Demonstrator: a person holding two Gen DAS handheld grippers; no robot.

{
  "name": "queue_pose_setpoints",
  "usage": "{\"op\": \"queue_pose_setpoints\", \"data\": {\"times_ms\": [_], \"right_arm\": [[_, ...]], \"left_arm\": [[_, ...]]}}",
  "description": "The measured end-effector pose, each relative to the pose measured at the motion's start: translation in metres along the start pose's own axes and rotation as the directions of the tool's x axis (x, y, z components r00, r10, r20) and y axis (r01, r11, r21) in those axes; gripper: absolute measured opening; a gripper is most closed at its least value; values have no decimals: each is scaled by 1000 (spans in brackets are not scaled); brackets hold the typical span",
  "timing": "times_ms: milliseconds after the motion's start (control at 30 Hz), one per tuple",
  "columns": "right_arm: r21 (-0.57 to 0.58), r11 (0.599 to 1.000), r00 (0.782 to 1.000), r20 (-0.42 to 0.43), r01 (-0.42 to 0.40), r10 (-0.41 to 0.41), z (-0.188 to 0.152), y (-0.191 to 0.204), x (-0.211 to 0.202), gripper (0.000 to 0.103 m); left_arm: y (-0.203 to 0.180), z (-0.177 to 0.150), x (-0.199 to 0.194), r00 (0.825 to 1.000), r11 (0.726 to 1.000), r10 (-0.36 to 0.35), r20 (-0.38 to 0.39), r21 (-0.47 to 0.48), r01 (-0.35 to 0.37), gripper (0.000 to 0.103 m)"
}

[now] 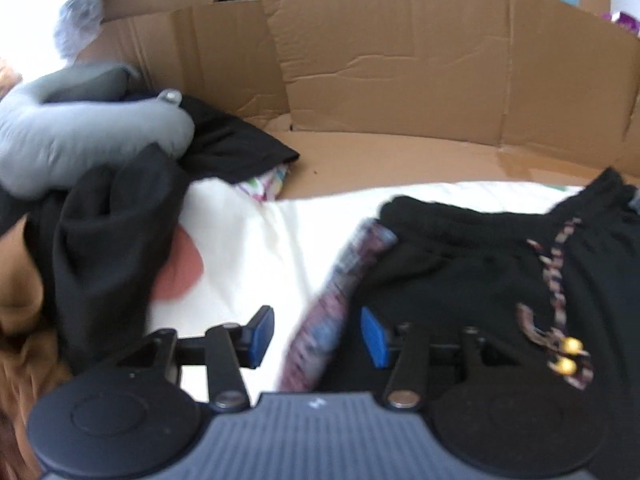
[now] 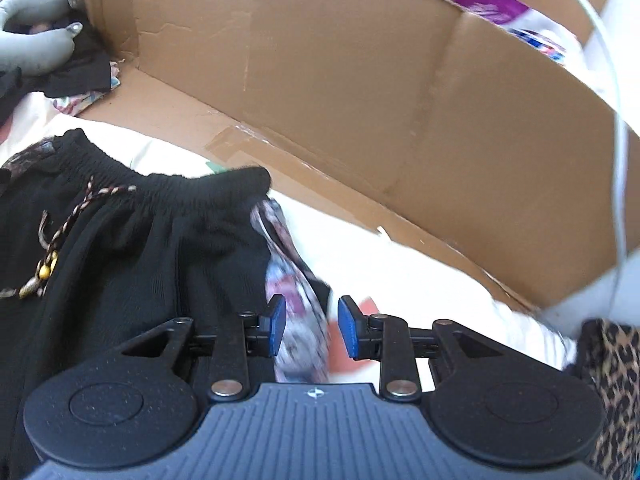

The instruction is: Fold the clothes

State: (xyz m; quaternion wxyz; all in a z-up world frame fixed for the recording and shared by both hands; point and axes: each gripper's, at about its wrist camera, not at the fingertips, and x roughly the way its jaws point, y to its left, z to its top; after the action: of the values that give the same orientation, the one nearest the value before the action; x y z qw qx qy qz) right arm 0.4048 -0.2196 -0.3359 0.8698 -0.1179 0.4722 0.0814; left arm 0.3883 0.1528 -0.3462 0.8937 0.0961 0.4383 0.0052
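Note:
A black garment with an elastic waistband [image 1: 492,276] [image 2: 132,248] lies flat on a white sheet [image 1: 280,248] [image 2: 400,264]. Its braided drawstring with yellow beads [image 1: 560,320] [image 2: 52,256] rests on the front. A patterned side panel [image 1: 340,304] [image 2: 292,292] runs down each edge. My left gripper [image 1: 318,338] is open, its blue pads either side of the garment's left patterned edge. My right gripper [image 2: 312,328] is open over the right patterned edge. I cannot tell whether the pads touch the cloth.
Cardboard walls [image 1: 400,60] [image 2: 360,100] stand behind the sheet. A pile of black clothes [image 1: 104,240], a grey stuffed item [image 1: 80,132] and brown fabric [image 1: 24,320] sit at the left. A leopard-print cloth [image 2: 616,380] lies at the right, and a white cable [image 2: 620,140] hangs there.

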Motion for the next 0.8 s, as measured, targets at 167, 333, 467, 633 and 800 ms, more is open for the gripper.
{"op": "queue_pose_setpoints", "data": {"times_ms": [167, 333, 467, 633, 800], "right_arm": [[16, 999, 999, 0, -32, 32, -22, -17, -22, 36], [50, 998, 999, 7, -48, 48, -43, -27, -43, 36], [84, 994, 997, -13, -70, 72, -70, -32, -45, 36], [144, 987, 995, -65, -67, 77, -99, -34, -18, 36], [197, 979, 992, -96, -58, 79, -114, -34, 10, 36]], "left_arm": [[-17, -14, -41, 998, 998, -44, 36, -41, 45, 53], [-49, -23, -69, 990, 989, -137, 26, -58, 138, 54], [-89, -33, -88, 972, 971, -235, 23, -23, 236, 54], [-135, -49, -87, 940, 938, -341, -25, 52, 342, 54], [-155, -62, -71, 921, 918, -382, -76, 84, 388, 42]]}}
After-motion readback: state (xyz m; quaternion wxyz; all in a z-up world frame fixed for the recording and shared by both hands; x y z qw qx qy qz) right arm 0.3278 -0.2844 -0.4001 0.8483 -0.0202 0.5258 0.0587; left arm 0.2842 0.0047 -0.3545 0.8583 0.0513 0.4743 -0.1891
